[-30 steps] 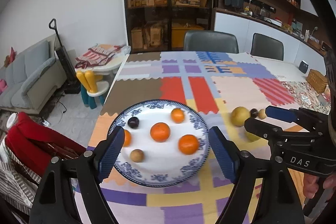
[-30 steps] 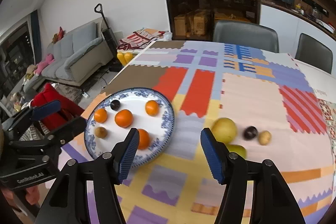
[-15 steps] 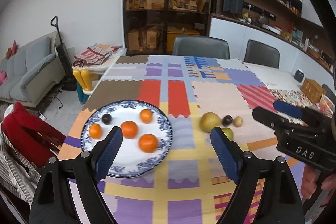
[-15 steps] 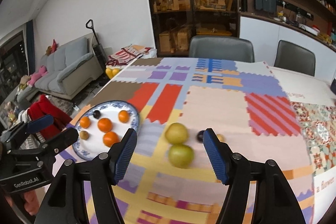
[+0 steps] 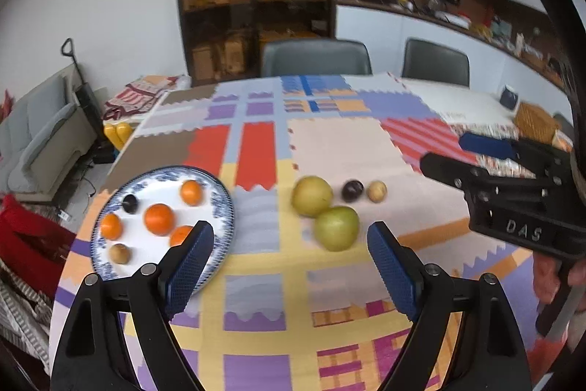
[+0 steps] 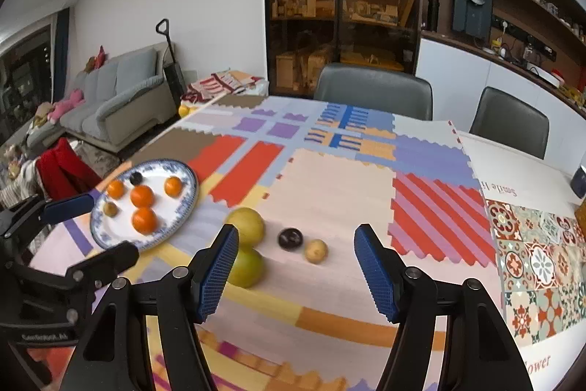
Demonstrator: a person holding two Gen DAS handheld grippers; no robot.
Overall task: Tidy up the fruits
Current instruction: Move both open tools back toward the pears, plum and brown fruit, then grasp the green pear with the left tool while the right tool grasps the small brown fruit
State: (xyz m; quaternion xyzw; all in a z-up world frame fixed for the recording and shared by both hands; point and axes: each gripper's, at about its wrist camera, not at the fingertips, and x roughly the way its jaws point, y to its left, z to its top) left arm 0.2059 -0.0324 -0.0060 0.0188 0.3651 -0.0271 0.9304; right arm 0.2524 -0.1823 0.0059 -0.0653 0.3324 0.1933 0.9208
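Observation:
A blue-patterned white plate (image 5: pixel 223 204) (image 6: pixel 183 204) on the left of the table holds several oranges, a dark plum (image 5: pixel 129 203) and a small brown fruit (image 5: pixel 119 253). On the cloth to its right lie a yellow pear (image 5: pixel 311 195) (image 6: pixel 247 226), a green apple (image 5: pixel 336 228) (image 6: pixel 247 268), a dark plum (image 5: pixel 352 191) (image 6: pixel 290 239) and a small tan fruit (image 5: pixel 376 191) (image 6: pixel 316 250). My left gripper (image 5: pixel 287 266) is open and empty, in front of the apple. My right gripper (image 6: pixel 296 270) is open and empty, in front of the plum and tan fruit.
The table wears a patchwork cloth (image 6: pixel 340 185). Two grey chairs (image 6: pixel 373 94) stand at its far side. A woven basket (image 5: pixel 536 121) sits at the far right. A sofa (image 6: pixel 117 98) and red cloth (image 6: pixel 62 167) lie off the left edge.
Both grippers have swung right, from over the plate towards the loose fruits on the cloth. Both stay open and empty. The fruits have not moved.

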